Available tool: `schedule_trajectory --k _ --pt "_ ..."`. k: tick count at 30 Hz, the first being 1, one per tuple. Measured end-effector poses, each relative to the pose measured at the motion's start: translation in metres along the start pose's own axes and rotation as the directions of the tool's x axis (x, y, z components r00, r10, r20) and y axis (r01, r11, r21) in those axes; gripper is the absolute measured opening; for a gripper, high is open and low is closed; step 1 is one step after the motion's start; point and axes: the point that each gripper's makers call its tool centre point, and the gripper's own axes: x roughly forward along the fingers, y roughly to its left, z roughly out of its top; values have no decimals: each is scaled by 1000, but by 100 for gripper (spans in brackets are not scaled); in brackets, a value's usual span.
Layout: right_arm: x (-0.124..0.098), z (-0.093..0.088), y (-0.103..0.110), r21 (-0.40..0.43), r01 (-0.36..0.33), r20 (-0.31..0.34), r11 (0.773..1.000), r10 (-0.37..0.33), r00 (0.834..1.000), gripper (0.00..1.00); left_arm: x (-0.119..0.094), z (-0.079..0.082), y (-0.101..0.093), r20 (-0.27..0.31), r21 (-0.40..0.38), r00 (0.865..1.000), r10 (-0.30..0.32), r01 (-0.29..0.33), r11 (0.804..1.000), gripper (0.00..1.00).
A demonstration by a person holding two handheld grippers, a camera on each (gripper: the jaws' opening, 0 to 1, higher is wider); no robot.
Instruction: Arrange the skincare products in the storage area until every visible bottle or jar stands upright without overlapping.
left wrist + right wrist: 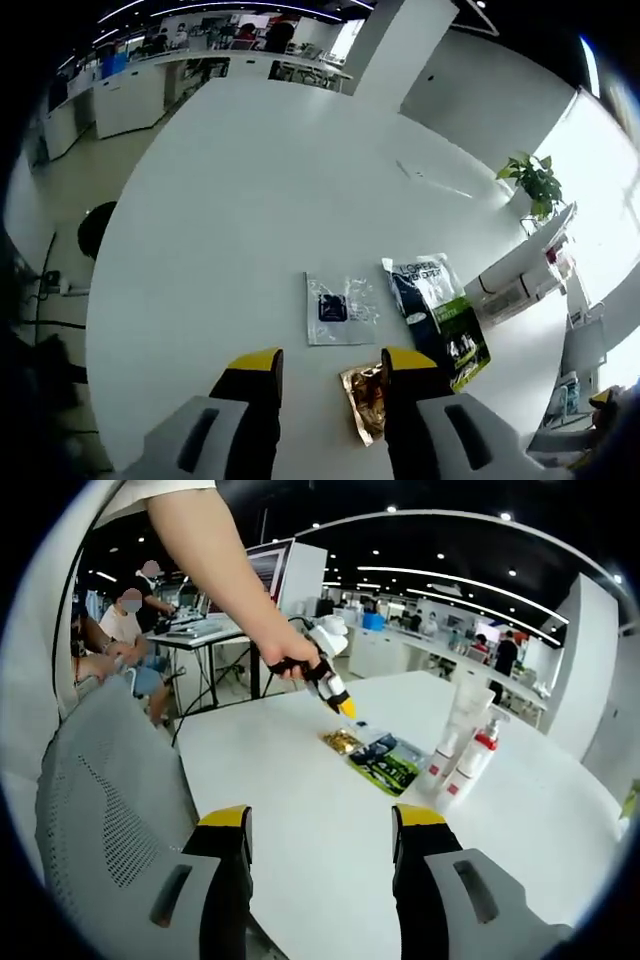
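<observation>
On the white table (pixel 220 200) lie flat packets: a clear sachet with a dark square (pixel 340 308), a dark and green packet (pixel 438 315) and a gold sachet (pixel 365 395). My left gripper (pixel 330 362) hovers open over them, the gold sachet just inside its right jaw. In the right gripper view a hand holds that left gripper (pixel 347 709) above the gold sachet (pixel 342 741) and the green packet (pixel 385 762). Beside them a tall white tube (pixel 462 718) and a white pump bottle with red trim (pixel 476 755) stand upright, touching or nearly so. My right gripper (pixel 322 818) is open and holds nothing, well short of them.
A grey mesh chair back (pixel 100 800) stands close on the left, at the table's near edge (pixel 215 810). People sit at desks behind it. A potted plant (pixel 532 182) and a white shelf sit beyond the table's far side.
</observation>
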Motion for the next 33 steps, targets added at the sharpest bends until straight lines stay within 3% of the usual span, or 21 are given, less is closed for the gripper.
schedule_trajectory --k 3,10,33 --pt "0 -1 -3 11 9 -2 1000 -9 1000 54 7 4 1 -12 63 1000 17 -16 998 44" --pt "1 -2 -2 8 7 -11 1000 -7 1000 54 16 6 -3 -28 68 1000 4 -2 998 44" --pt "1 -2 -1 1 3 -13 1000 -3 1000 53 17 -5 -22 -66 66 996 -56 60 996 42"
